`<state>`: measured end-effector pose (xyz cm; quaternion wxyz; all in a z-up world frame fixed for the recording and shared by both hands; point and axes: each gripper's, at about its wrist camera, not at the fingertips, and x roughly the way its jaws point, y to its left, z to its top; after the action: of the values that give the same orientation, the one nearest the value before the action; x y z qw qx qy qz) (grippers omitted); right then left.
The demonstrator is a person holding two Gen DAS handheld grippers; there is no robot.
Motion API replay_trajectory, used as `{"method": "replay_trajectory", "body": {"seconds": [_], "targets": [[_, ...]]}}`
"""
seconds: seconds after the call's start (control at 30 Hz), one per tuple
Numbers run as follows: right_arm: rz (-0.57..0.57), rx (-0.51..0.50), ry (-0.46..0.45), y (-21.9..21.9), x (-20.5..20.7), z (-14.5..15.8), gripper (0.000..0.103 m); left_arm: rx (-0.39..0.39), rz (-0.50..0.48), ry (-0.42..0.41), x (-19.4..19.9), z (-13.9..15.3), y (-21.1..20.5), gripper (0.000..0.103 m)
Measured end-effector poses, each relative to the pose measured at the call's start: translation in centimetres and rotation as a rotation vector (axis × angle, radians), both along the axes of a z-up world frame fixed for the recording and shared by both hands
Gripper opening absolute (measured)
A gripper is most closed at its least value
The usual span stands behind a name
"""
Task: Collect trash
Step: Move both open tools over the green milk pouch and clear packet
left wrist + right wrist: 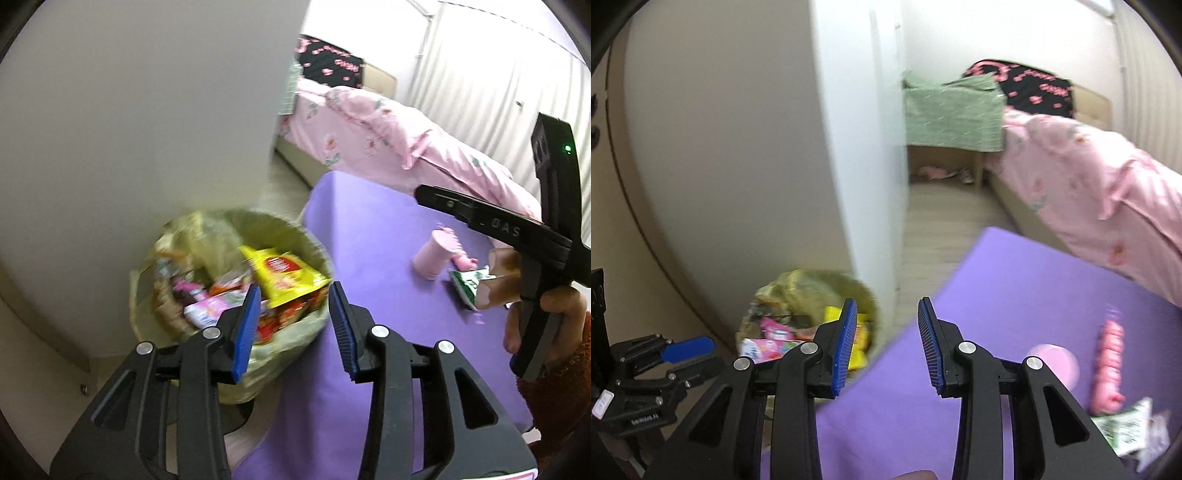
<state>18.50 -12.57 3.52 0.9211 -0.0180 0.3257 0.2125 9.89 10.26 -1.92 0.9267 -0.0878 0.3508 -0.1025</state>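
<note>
A bin lined with a yellow-green bag (pixel 229 236) stands on the floor beside the purple table (pixel 388 229), stuffed with wrappers, a yellow packet (pixel 284 273) on top. My left gripper (pixel 295 299) hovers open over the bin's near rim with nothing between its blue pads. In the right wrist view my right gripper (pixel 886 310) is also open and empty, above the table's corner, with the bin (pixel 809 295) to its left. On the table lie a tipped pink cup (pixel 1056 363), a pink toy-like item (pixel 1108 365) and a green-white wrapper (pixel 1126 428).
A white wall or cabinet panel (pixel 757 147) rises right behind the bin. A bed with a pink quilt (pixel 1089 184) runs along the table's far side. A hand (pixel 561 306) holds a black gripper handle above the table's right part.
</note>
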Motion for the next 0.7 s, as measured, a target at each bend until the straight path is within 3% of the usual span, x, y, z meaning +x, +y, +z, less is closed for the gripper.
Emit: {"method": "replay_trajectory", "body": {"seconds": [0.4,0.6,0.7], "targets": [[-0.328,-0.067,-0.078,-16.3,-5.1,0.7,0.034,0.101,-0.279,-0.075,2.4,1.6,-13.2,0.042],[-0.458,-0.101,-0.093,-22.4,-7.9,-0.3,0.035,0.106,-0.345,-0.166,3.2,2.1,-19.1,0.043],[-0.496,-0.08,-0.082,-25.1,-8.7,-1.0,0.049,0.104,-0.377,-0.187,3.7,1.9,-21.7,0.046]]}}
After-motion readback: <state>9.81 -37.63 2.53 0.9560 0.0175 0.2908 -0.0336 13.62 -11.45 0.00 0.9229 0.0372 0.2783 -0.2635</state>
